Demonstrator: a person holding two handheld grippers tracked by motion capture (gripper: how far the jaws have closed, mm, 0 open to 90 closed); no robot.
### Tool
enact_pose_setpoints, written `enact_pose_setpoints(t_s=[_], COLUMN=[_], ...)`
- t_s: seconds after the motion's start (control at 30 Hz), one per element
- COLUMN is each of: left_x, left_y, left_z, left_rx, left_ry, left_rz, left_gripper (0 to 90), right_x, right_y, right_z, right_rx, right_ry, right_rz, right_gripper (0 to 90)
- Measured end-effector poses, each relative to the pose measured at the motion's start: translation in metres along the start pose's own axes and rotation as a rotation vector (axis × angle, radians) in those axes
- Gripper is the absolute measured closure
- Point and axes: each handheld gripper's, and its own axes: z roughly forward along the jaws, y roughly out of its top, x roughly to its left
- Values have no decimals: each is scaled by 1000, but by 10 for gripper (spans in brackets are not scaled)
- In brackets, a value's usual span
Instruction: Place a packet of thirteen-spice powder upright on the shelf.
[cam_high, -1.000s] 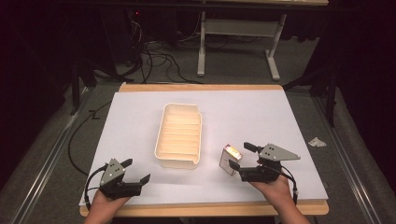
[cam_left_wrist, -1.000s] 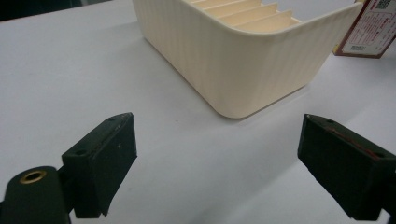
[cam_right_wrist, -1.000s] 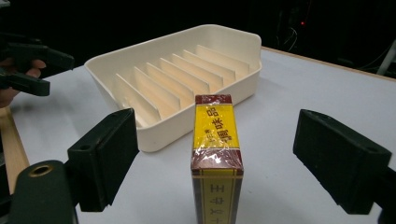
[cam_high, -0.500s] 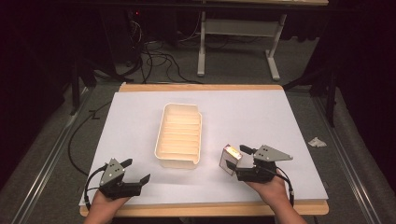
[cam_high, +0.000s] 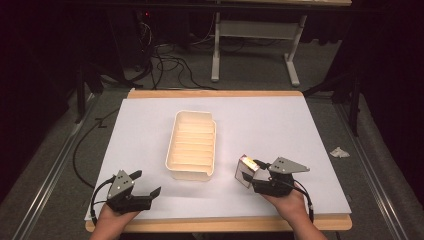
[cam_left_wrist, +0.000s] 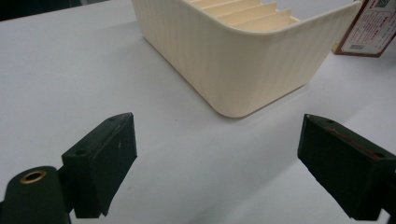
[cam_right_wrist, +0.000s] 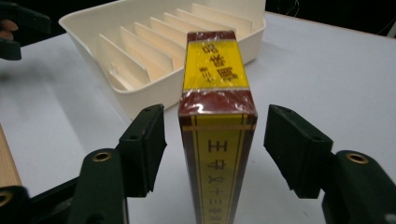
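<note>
A: Right gripper (cam_right_wrist: 215, 140), state?

B: I read its 2 jaws as spread, a gap on each side of the box (cam_right_wrist: 215, 116) standing between them; nothing is gripped. The box's long axis runs straight ahead of me.

A: And beyond?

B: The ribbed tray (cam_right_wrist: 140, 93) lies just ahead-left. My left gripper (cam_left_wrist: 219, 163) is also agape, farther from the box.
</note>
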Motion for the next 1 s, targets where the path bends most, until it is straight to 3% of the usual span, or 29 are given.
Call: enact_pose_setpoints(t_s=[0.2, 0.4, 0.83, 0.87, 1.0], left_x=[0, 0, 1, 1, 0], left_y=[0, 0, -1, -1, -1], left_z=[0, 0, 0, 0, 0], left_rx=[3, 6, 7, 7, 6], left_ry=[0, 0, 2, 1, 1], left_rz=[5, 5, 6, 5, 3], left_gripper=[124, 125, 125, 126, 126], right_x=[-1, -1, -2, -2, 0], right_y=[-5, -4, -2, -2, 3], right_z=[3, 2, -1, -2, -4], right_rx=[30, 3, -27, -27, -26], right_ry=[-1, -13, -21, -20, -21], right_rz=[2, -7, 0, -6, -26], right_gripper=[458, 527, 568, 676, 684])
